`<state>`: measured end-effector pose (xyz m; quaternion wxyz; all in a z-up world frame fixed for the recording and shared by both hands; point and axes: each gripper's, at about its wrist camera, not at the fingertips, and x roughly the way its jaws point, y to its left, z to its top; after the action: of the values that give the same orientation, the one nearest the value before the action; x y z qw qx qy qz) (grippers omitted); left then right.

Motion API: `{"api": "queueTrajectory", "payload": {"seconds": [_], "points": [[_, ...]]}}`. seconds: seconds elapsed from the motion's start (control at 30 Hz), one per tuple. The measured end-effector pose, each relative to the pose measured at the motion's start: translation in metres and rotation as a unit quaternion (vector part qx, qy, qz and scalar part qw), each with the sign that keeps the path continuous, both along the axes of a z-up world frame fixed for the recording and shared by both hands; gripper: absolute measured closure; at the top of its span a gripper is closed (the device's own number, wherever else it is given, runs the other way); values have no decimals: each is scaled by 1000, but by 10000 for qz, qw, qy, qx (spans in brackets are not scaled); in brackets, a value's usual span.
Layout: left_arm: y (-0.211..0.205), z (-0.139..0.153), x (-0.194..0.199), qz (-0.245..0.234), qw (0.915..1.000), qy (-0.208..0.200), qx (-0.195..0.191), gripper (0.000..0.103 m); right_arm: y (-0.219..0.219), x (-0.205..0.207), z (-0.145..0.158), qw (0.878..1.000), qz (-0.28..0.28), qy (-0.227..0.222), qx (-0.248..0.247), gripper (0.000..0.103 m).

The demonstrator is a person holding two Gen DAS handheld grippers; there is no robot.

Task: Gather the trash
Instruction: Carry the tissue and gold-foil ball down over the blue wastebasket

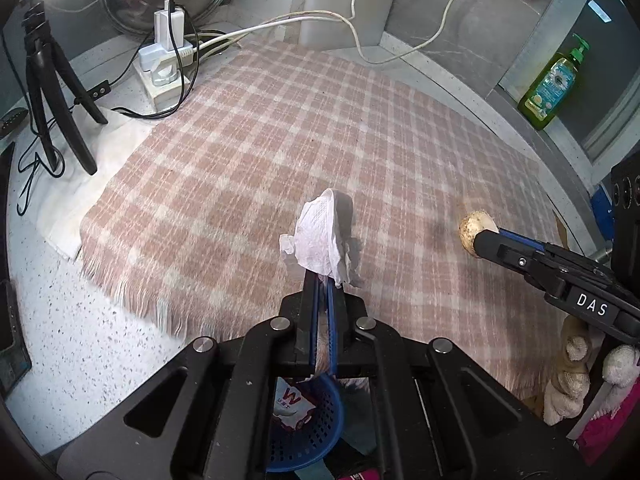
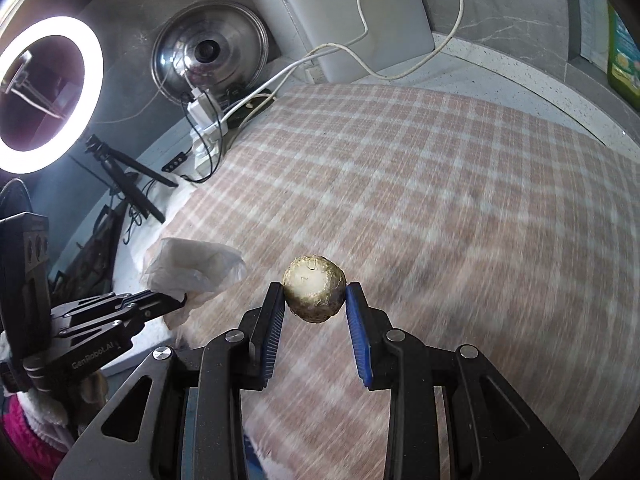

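my left gripper [image 1: 323,280] pinched tight on tissue [image 1: 320,236]; right gripper [image 2: 315,300] clamped on foil ball [image 2: 315,289], jaws part-spread. both lifted above plaid cloth [image 1: 260,140]. step: carry. next: bring both over blue basket [image 1: 316,424] below, spread jaws, drop.

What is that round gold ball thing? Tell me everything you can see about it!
The gold ball looks like crumpled foil squashed into a rough ball, shiny and wrinkly, pale on its front face and darker gold around the edges. The right hand-held gripper pinches it at the tips, one blue ribbed pad on each side. It is lifted above the pink checked cloth, touching nothing but the pads. What is inside cannot be seen.
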<state>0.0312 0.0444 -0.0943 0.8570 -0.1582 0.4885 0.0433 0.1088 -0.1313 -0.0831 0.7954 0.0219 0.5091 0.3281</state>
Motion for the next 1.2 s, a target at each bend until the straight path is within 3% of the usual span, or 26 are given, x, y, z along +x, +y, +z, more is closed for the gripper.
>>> {"api": "queueTrajectory", "payload": {"seconds": [0.37,0.73,1.2], "points": [[4,-8,-62,-100,9999,93,51,101,8,-73,1,10000,63,-1,-38,74],[17,-32,-115,-2,9993,338,-144,101,34,-136,-4,9993,345,14,-148,74],[22,-71,-149,8,9964,772,-352,101,51,-185,-32,9981,416,188,-408,74]]}}
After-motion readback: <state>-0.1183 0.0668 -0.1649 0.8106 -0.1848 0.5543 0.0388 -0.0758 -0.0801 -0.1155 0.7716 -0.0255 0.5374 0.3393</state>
